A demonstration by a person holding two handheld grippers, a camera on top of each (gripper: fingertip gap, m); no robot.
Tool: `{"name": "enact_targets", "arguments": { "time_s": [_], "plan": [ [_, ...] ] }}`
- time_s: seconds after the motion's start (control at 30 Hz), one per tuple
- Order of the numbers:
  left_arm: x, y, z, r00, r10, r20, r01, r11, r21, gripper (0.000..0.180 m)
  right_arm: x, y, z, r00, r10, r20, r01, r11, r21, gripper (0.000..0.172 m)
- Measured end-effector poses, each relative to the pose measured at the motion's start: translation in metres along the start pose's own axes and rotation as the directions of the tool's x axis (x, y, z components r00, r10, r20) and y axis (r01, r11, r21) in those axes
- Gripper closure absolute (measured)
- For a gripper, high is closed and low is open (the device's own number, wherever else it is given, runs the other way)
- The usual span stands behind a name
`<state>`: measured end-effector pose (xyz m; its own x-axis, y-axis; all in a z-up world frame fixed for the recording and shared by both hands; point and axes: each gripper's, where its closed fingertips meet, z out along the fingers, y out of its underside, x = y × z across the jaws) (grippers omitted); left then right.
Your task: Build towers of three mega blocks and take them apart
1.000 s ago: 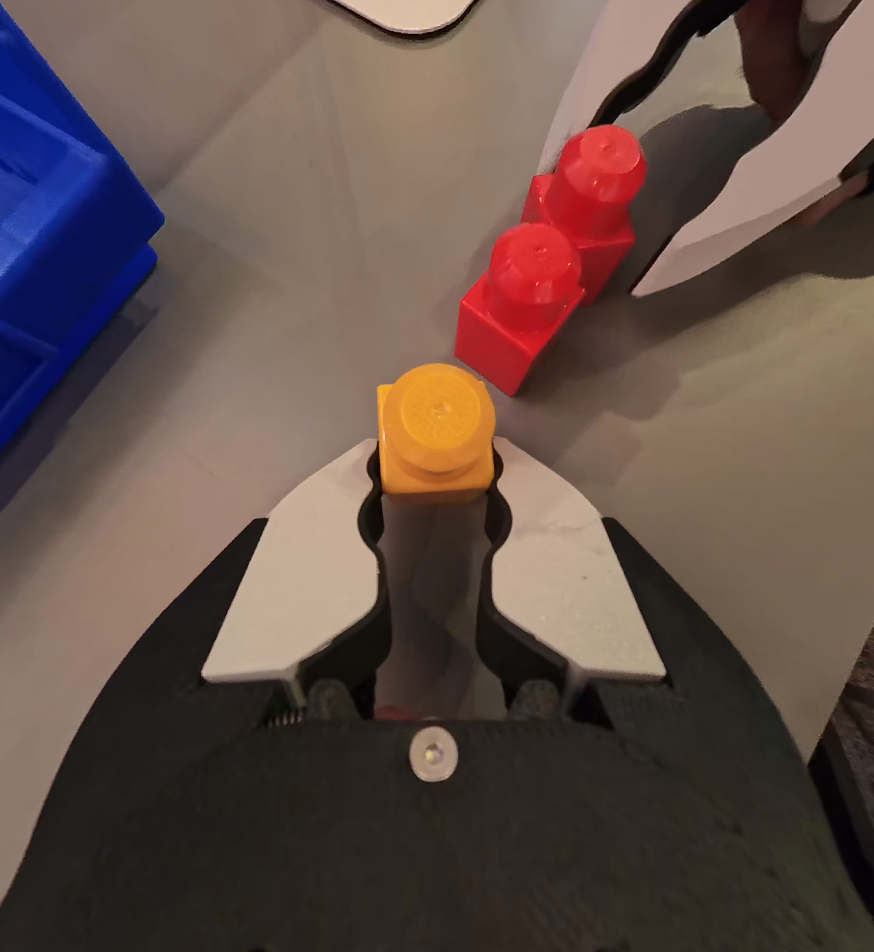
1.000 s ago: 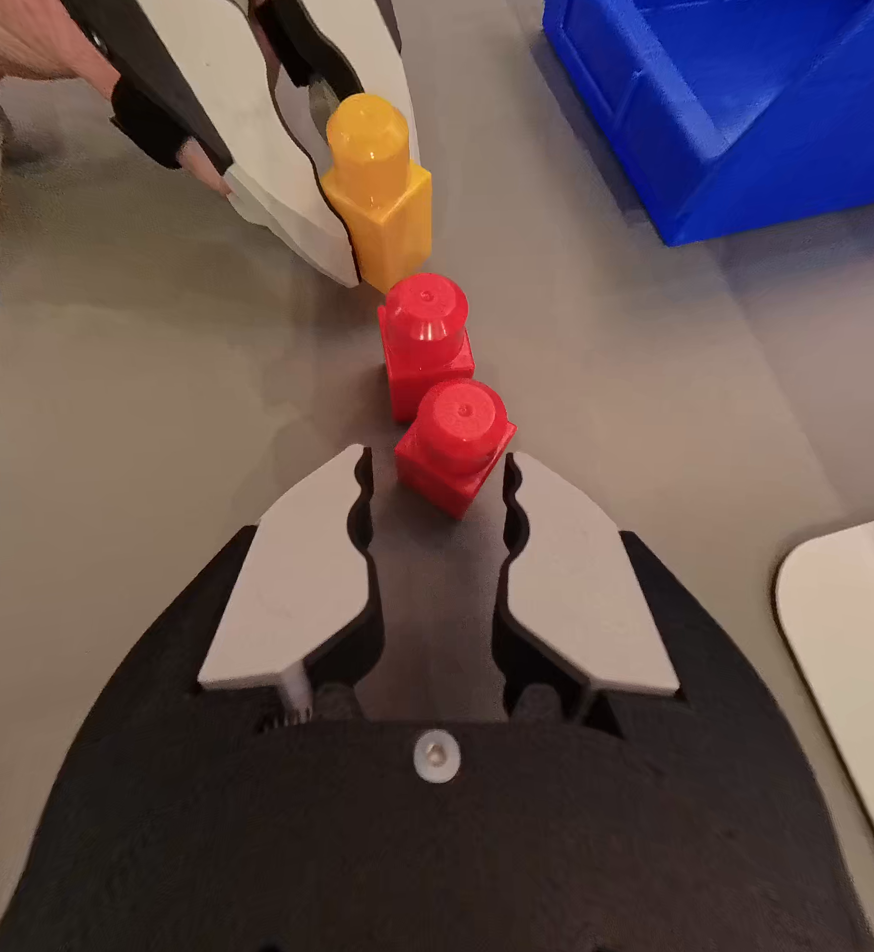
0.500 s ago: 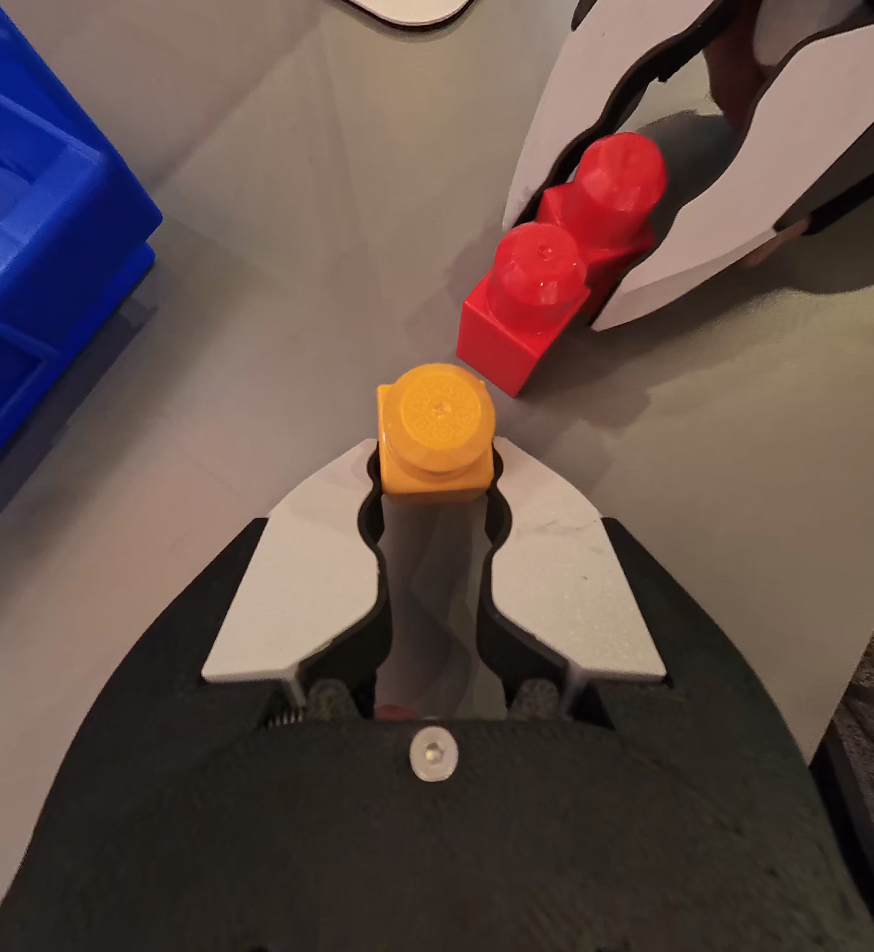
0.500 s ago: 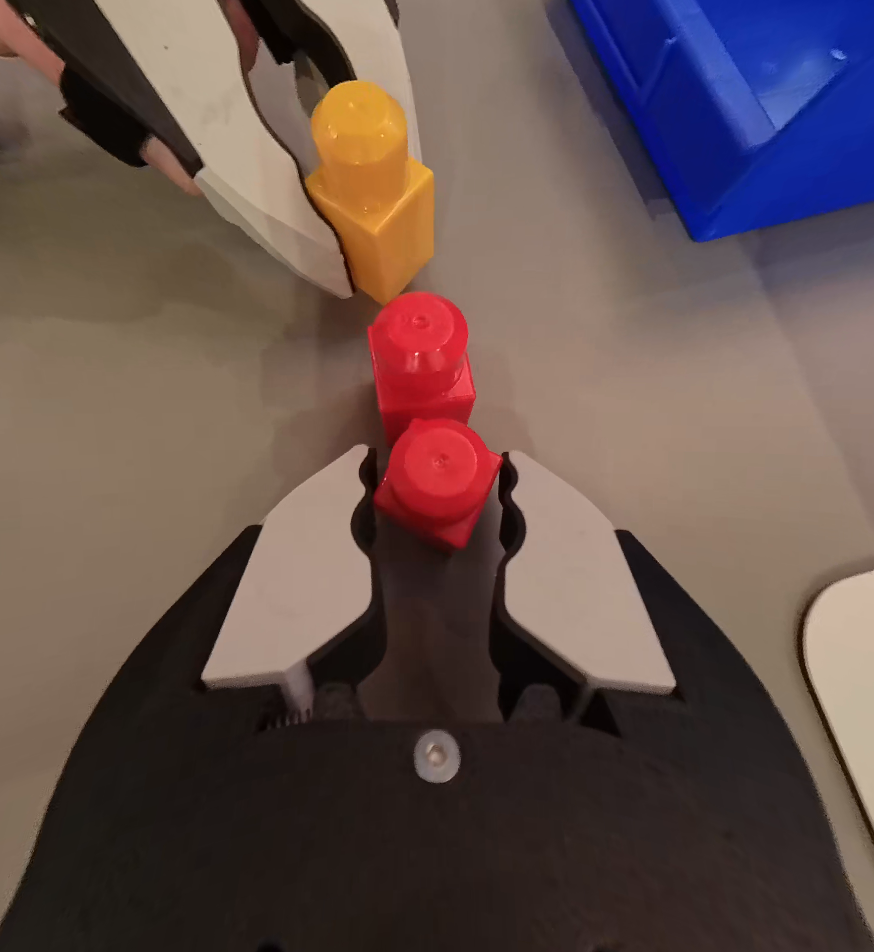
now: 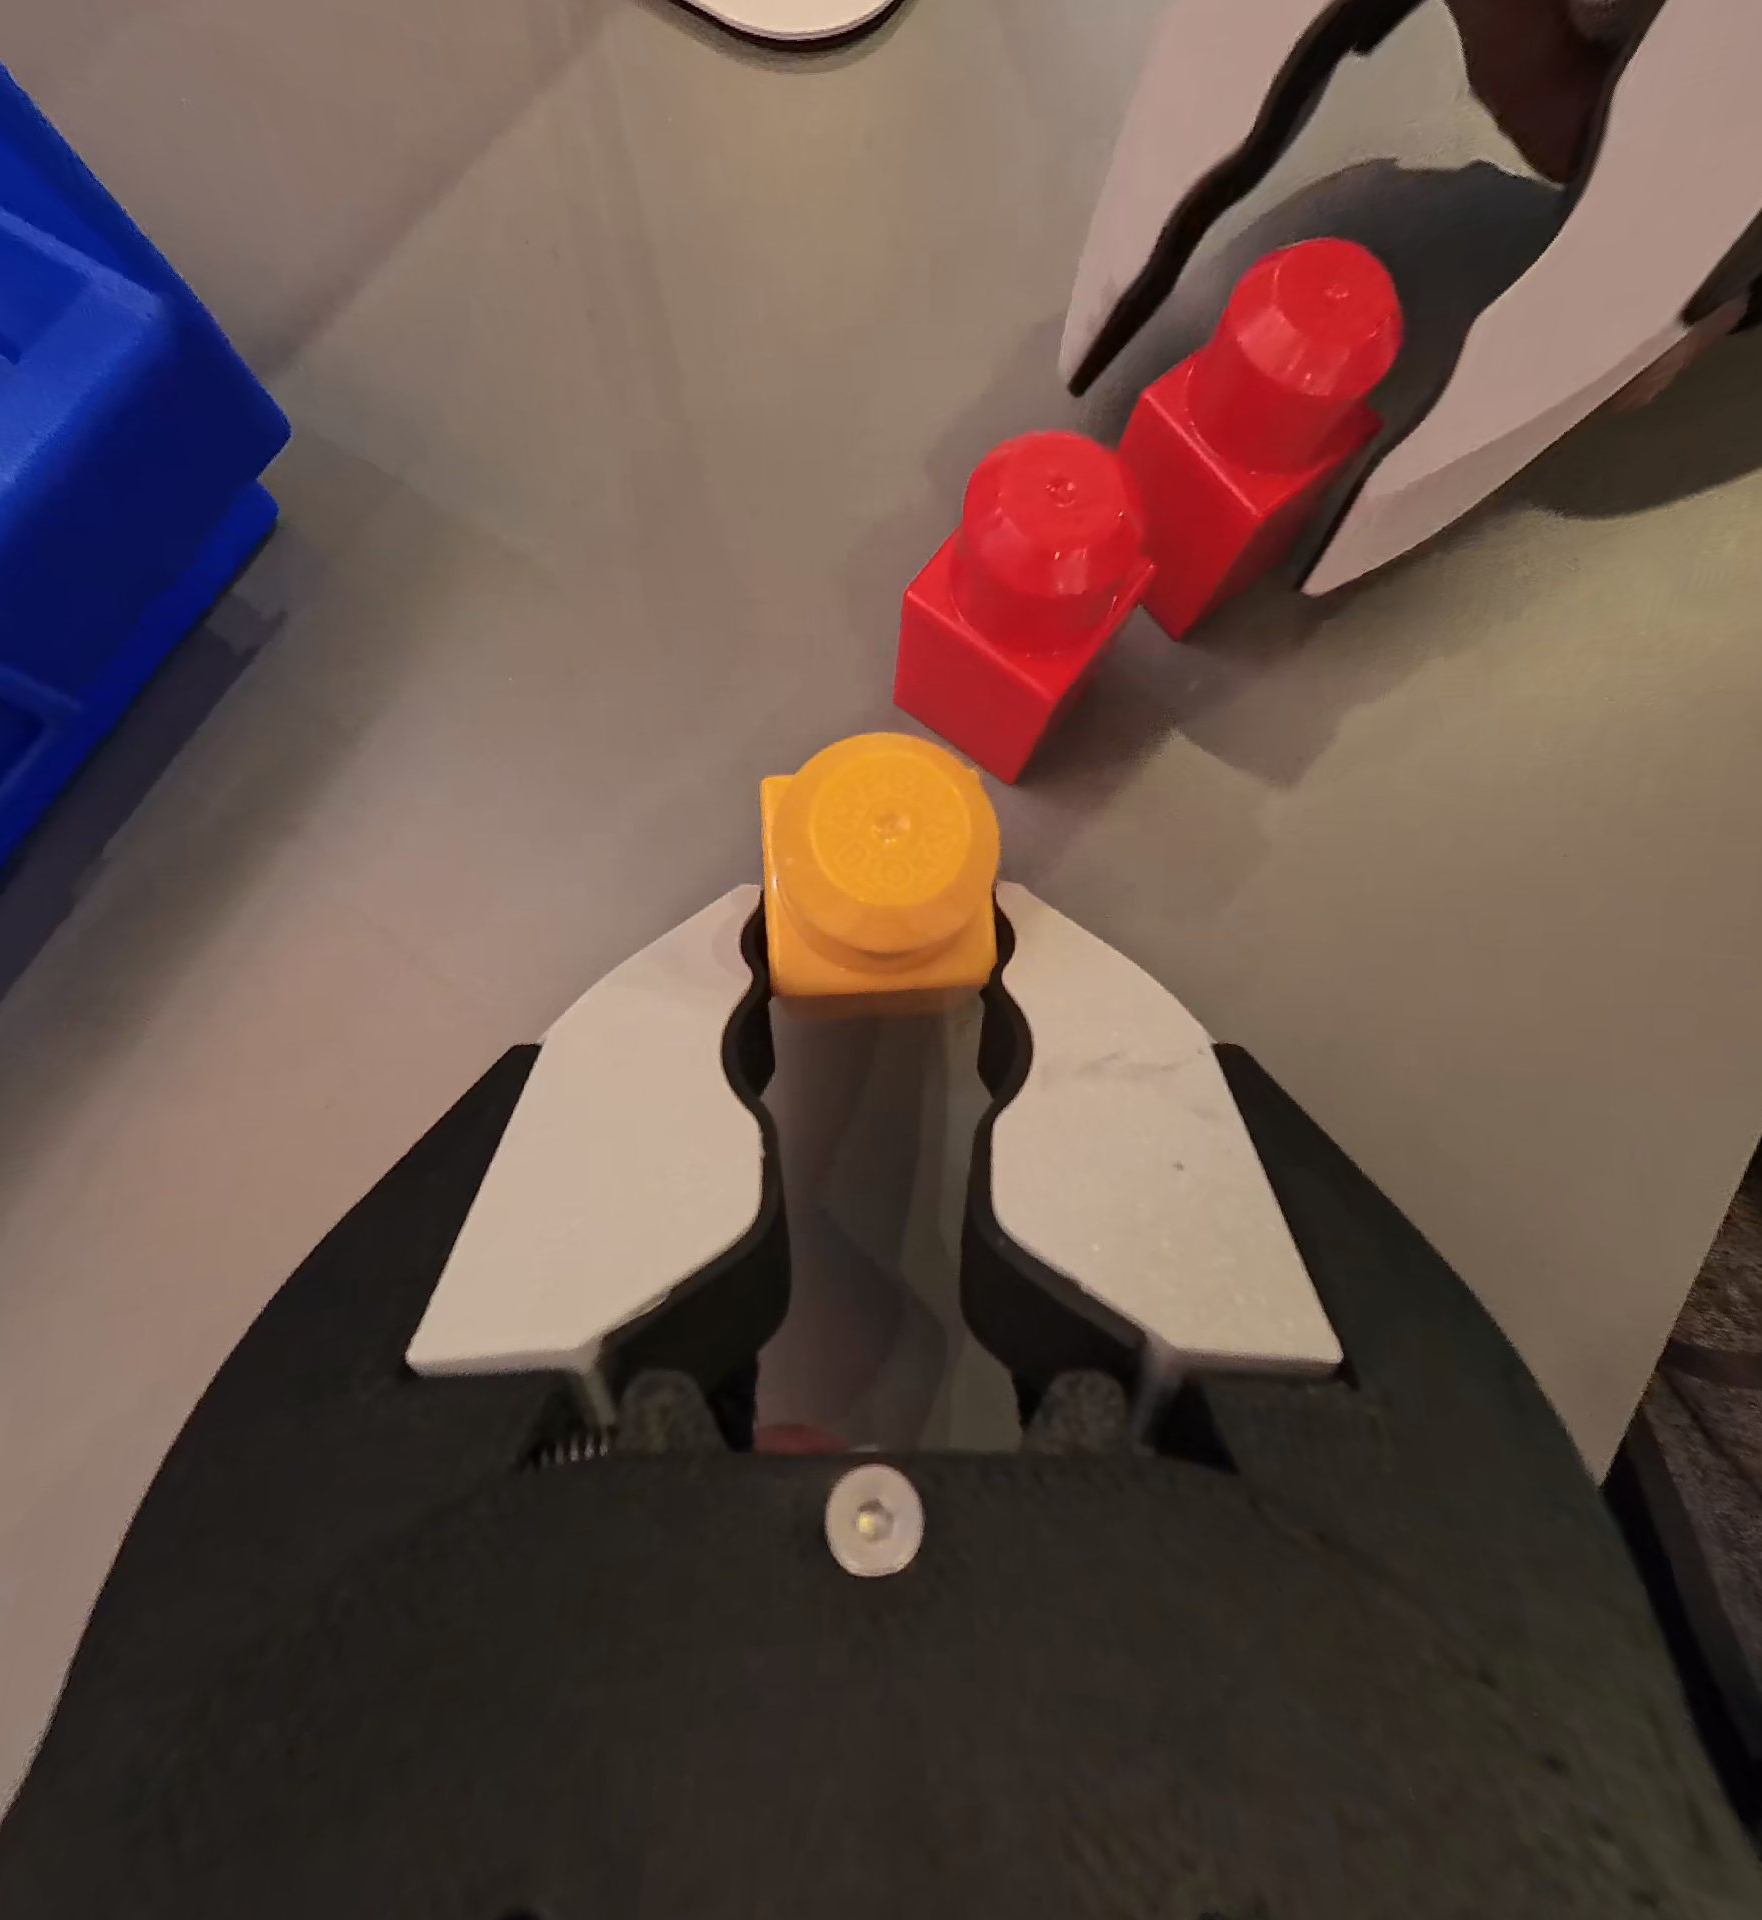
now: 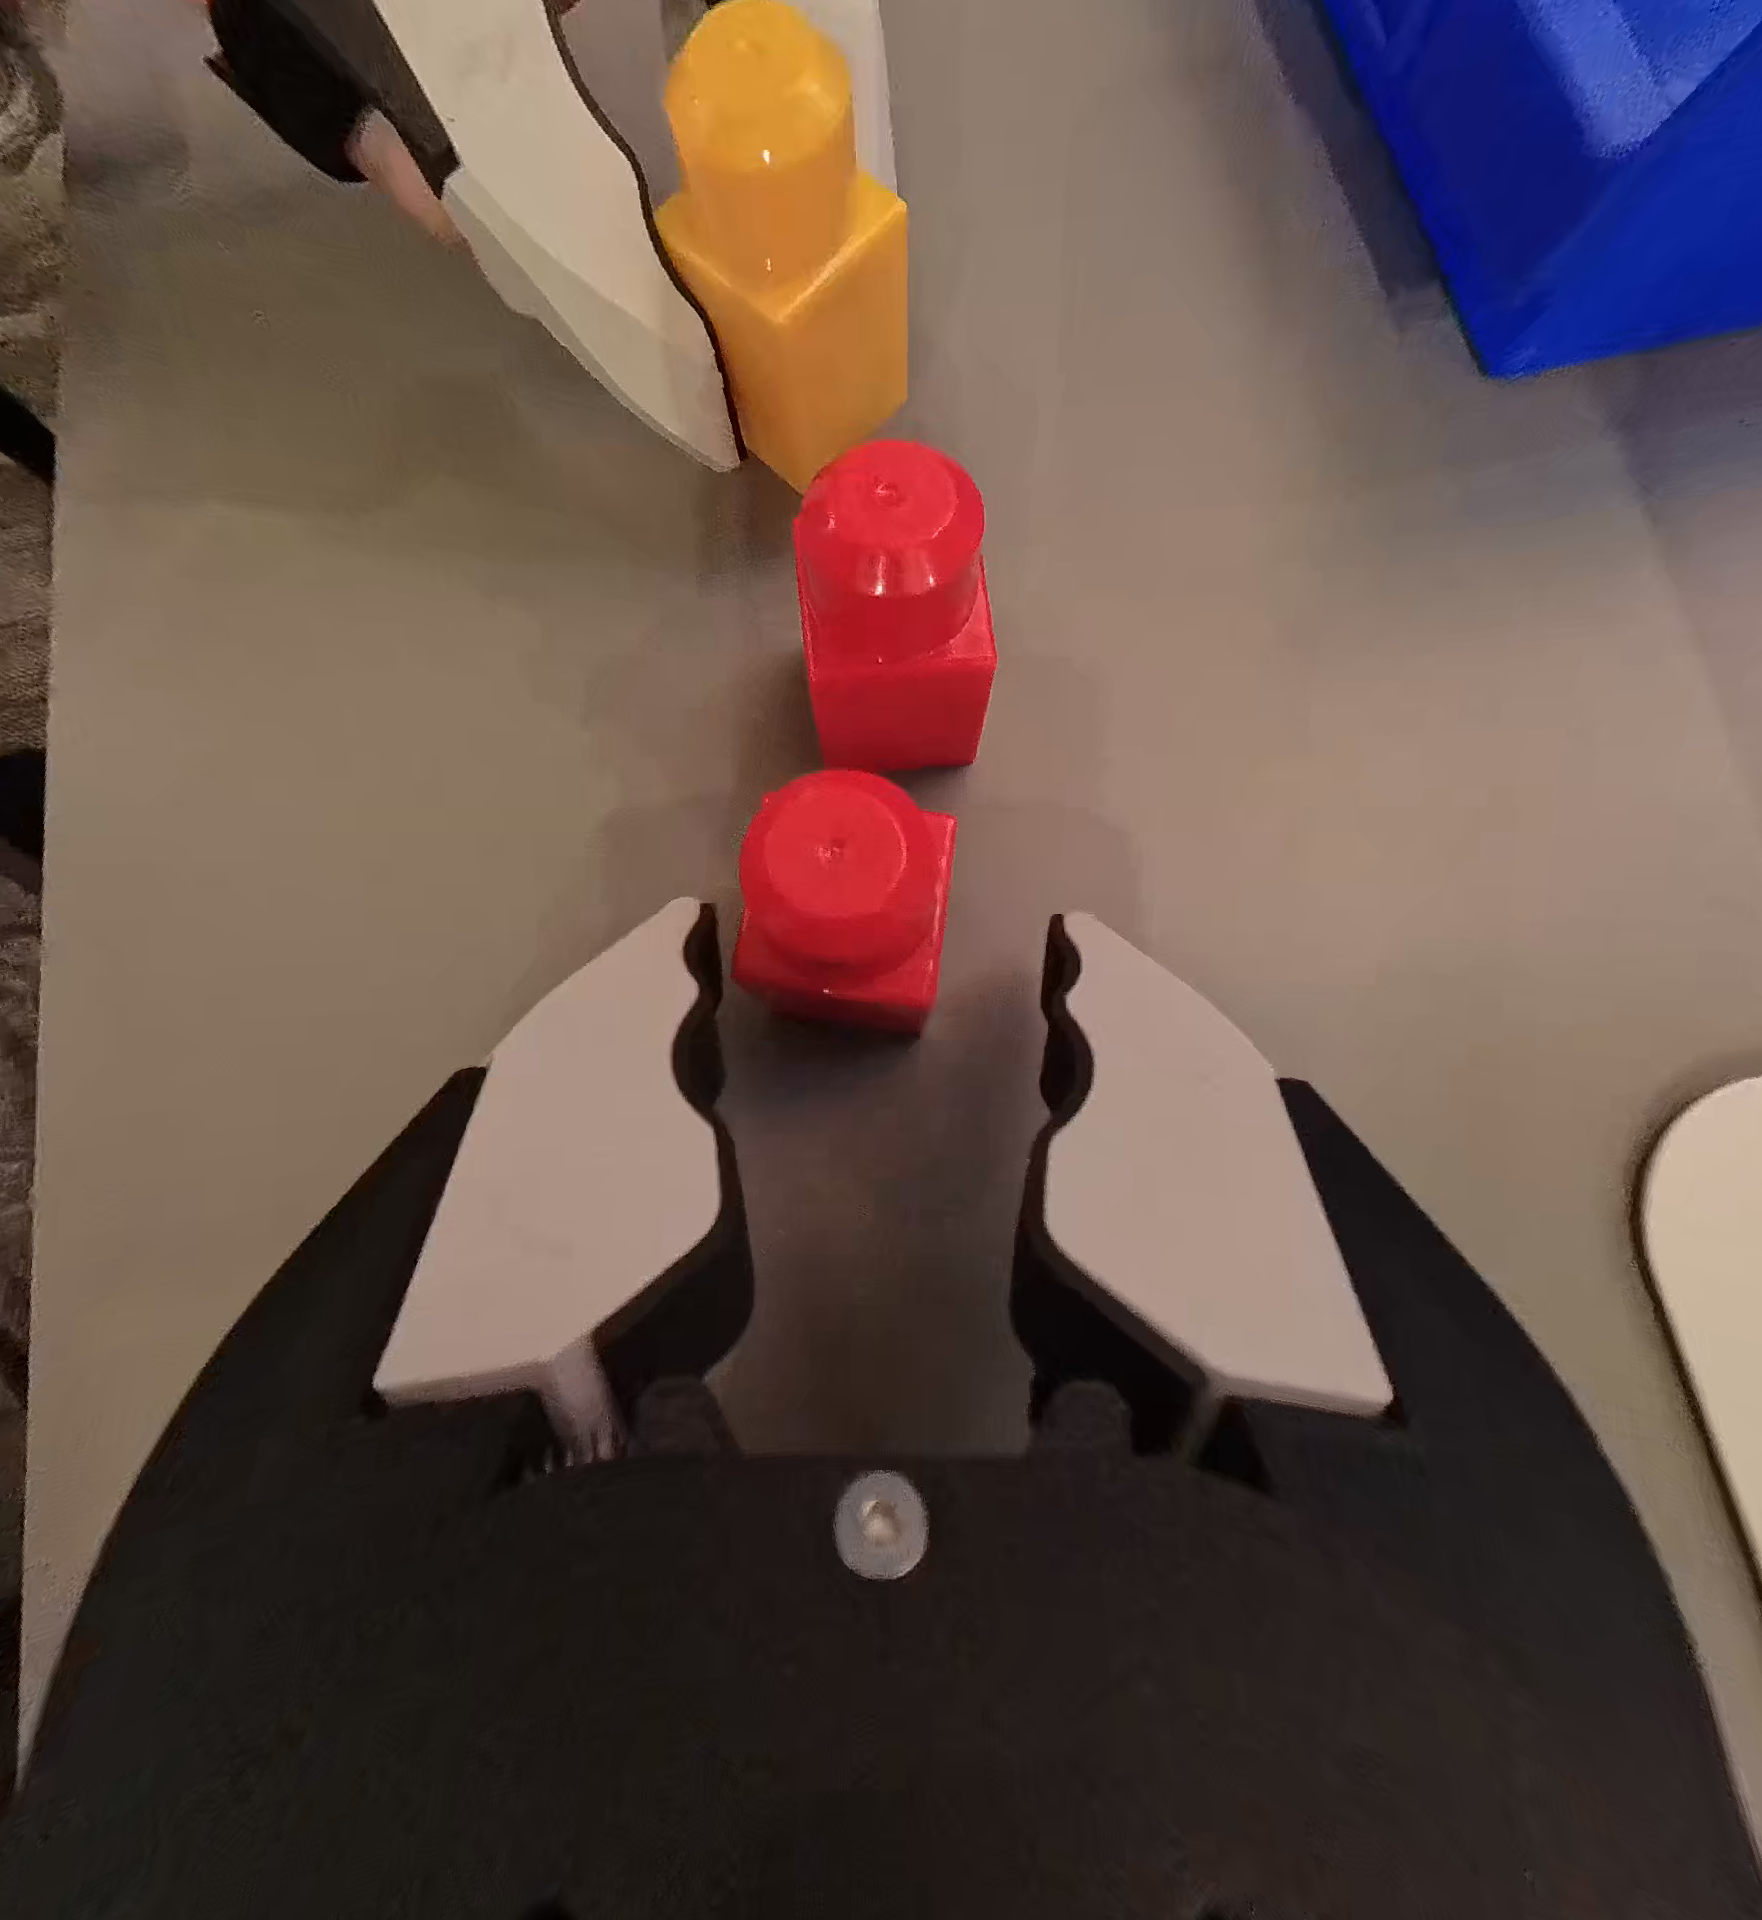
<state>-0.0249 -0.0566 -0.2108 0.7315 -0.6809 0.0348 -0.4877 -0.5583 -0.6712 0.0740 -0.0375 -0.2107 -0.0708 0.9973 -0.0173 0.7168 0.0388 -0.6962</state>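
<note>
The blue bin (image 5: 77,499) is cut off by the frame edge in both views. The white board (image 6: 1750,1330) shows only one corner. The orange block (image 5: 877,894) hides its own base from the left wrist view.

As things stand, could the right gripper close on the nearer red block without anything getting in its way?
Probably yes. The right gripper is open, with the nearer red block standing between its fingertips; the other red block stands beyond, clear of the fingers.

Two red blocks (image 6: 846,914) — one orange block (image 5: 882,894)
</note>
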Motion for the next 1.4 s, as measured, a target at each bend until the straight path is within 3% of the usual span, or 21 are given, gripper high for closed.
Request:
{"name": "enact_targets", "arguments": {
  "time_s": [0.17,0.3,0.53,0.63,0.83,1.17,1.4],
  "plan": [
    [0.0,0.002,0.001,1.0,-0.004,0.001,0.004,1.0,-0.009,0.144,-0.008,0.003,0.013,0.999,-0.025,-0.031,0.024,0.999,-0.038,0.132],
    [0.0,0.0,0.0,1.0,0.006,0.004,-0.006,1.0,-0.012,0.144,-0.008,-0.007,0.009,0.997,-0.075,-0.035,0.075,0.997,0.011,0.133],
    [0.012,-0.016,-0.024,0.997,0.082,0.003,-0.082,0.997,0.013,0.144,-0.003,-0.042,-0.036,0.995,-0.096,0.039,0.085,0.97,0.229,0.133],
    [0.027,-0.031,-0.033,0.987,0.16,0.021,-0.161,0.987,0.009,0.144,-0.015,-0.069,-0.061,0.979,-0.201,0.03,0.178,0.918,0.354,0.133],
    [0.058,-0.045,-0.025,0.957,0.29,0.017,-0.287,0.953,-0.097,0.144,-0.05,-0.097,-0.077,0.921,-0.388,0.025,0.338,0.831,0.443,0.133],
    [0.084,-0.053,-0.016,0.934,0.357,-0.021,-0.356,0.923,-0.148,0.144,-0.072,-0.09,-0.06,0.852,-0.522,0.038,0.46,0.782,0.421,0.133],
    [0.098,-0.061,-0.019,0.932,0.355,-0.075,-0.36,0.929,-0.083,0.145,-0.076,-0.083,-0.064,0.824,-0.56,0.091,0.471,0.765,0.441,0.134]
  ]
}}
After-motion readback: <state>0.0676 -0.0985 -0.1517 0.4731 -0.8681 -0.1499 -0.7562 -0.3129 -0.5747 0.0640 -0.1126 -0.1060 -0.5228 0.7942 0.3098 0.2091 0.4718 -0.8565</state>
